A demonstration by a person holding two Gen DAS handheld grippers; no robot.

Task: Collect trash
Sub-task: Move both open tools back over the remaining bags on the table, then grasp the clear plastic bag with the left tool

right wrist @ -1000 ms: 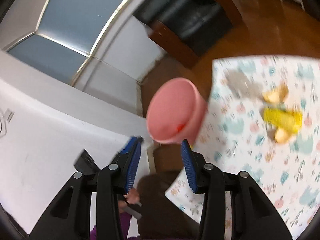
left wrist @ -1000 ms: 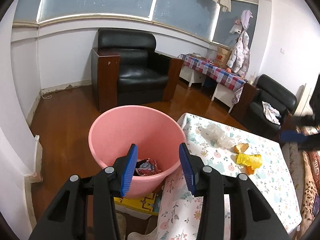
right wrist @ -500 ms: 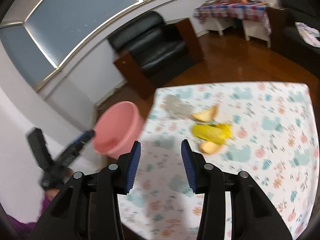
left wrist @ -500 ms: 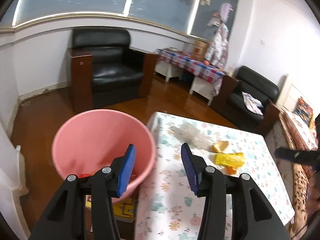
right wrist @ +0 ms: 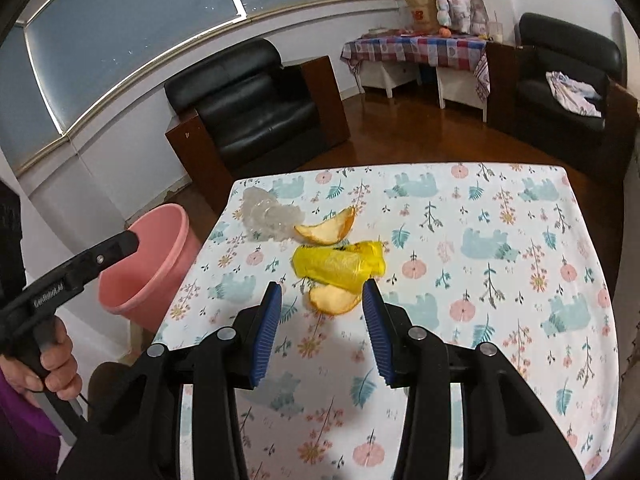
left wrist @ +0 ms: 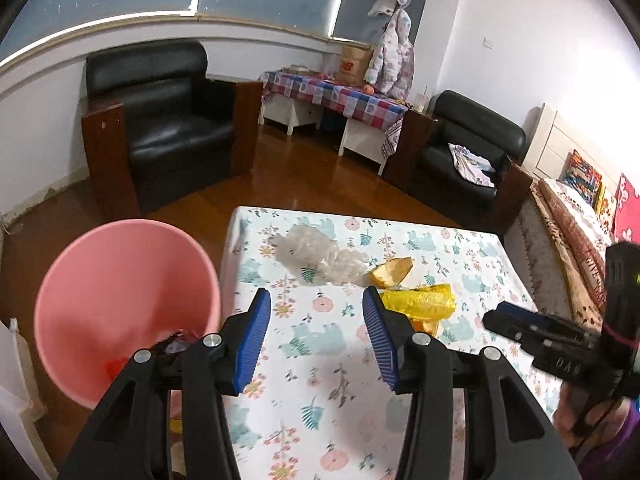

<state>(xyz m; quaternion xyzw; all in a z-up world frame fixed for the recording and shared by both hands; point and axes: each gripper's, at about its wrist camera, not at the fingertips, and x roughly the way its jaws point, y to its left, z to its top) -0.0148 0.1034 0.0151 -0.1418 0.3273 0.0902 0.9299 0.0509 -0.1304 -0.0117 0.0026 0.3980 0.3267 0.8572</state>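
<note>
One orange peel (right wrist: 334,300) just beyond, between right gripper's (right wrist: 320,320) fingers (right wrist: 267,330).

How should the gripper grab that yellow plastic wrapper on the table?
Probably best across the middle of the yellow wrapper, coming down from above with one finger on each long side. It lies flat and stretched out sideways, puffed a little, so its narrow width fits between the fingers. An orange peel touches its near edge, so pinch carefully.
</note>
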